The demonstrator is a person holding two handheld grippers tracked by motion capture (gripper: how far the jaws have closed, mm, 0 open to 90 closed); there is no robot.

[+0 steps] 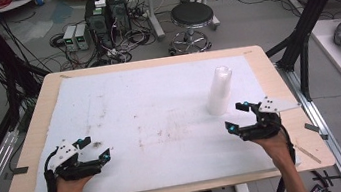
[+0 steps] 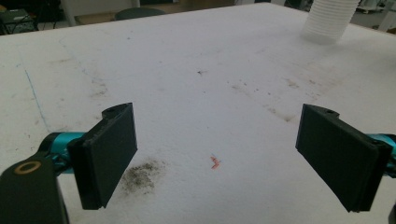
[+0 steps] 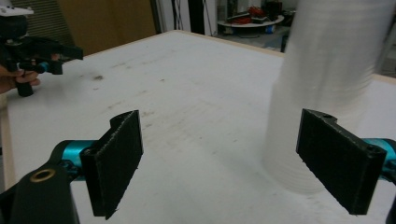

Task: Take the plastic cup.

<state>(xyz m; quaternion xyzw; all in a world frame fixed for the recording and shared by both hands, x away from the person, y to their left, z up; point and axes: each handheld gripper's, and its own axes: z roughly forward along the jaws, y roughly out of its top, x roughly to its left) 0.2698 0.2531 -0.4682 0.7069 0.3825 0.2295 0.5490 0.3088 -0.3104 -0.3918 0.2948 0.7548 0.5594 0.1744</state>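
Observation:
A tall stack of white plastic cups [image 1: 219, 91] stands upside down on the white foam sheet [image 1: 149, 104], right of the middle. My right gripper [image 1: 237, 116] is open just in front of and slightly right of the stack, with nothing between its fingers. In the right gripper view [image 3: 219, 158] the cup stack [image 3: 322, 88] rises blurred close behind the right jaw. At the near left of the sheet my left gripper [image 1: 96, 147] is open and holds nothing. The left gripper view [image 2: 217, 154] looks across bare foam toward the cup stack [image 2: 329, 18] far off at the upper right.
The foam sheet covers a wooden table [image 1: 35, 120] with bare edges all round. A dark smudge [image 2: 142, 175] and a small red mark [image 2: 215, 162] lie near the left jaws. Behind the table stand a stool [image 1: 191, 17] and computer boxes [image 1: 106, 14]. Black frame posts [image 1: 315, 10] flank the right side.

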